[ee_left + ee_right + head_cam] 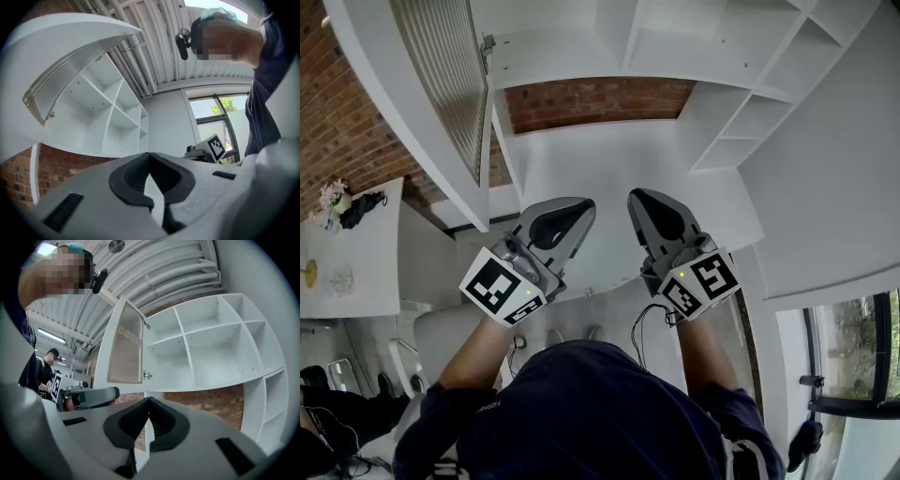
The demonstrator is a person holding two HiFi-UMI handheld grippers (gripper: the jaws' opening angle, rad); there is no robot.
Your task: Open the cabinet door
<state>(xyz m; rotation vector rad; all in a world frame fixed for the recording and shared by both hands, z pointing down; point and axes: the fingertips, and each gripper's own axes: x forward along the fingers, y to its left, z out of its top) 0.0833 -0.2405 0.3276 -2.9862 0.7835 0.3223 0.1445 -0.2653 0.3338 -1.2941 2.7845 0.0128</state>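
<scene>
Right gripper [149, 400]: jaws together, nothing between the pads. Left gripper [150, 155]: likewise closed and empty. Both are held side by side below the cabinet door [441, 89] and are clear of it. The left one is nearer the door's lower corner. The door stands swung well out from the cabinet [213, 341], hanging on its hinge [146, 375] at the inner edge, so I judge the opening done or nearly so. Risks from here: the free lower corner of the door overhangs the space just above the left gripper, and a careless lift could knock it. A knock could swing the door back toward shut, or drive it past its stop and strain the hinge. The ribbed panel [125, 348] set in the door looks like glass or thin plastic, so a hard jaw tip striking it could mark or crack it. With both jaws closed, neither gripper could catch the door if it drifted. Behind the door, the cabinet's white compartments are bare. Below the door runs a brick wall [595, 101], with a plain white wall [619, 178] under that. Left of the door is a white table [356, 267] carrying flowers [335, 195]. Far right of the door is a window [853, 347]. Above the door are ceiling pipes [159, 268]. A second person [47, 369] is seen left of the door in the right gripper view.
</scene>
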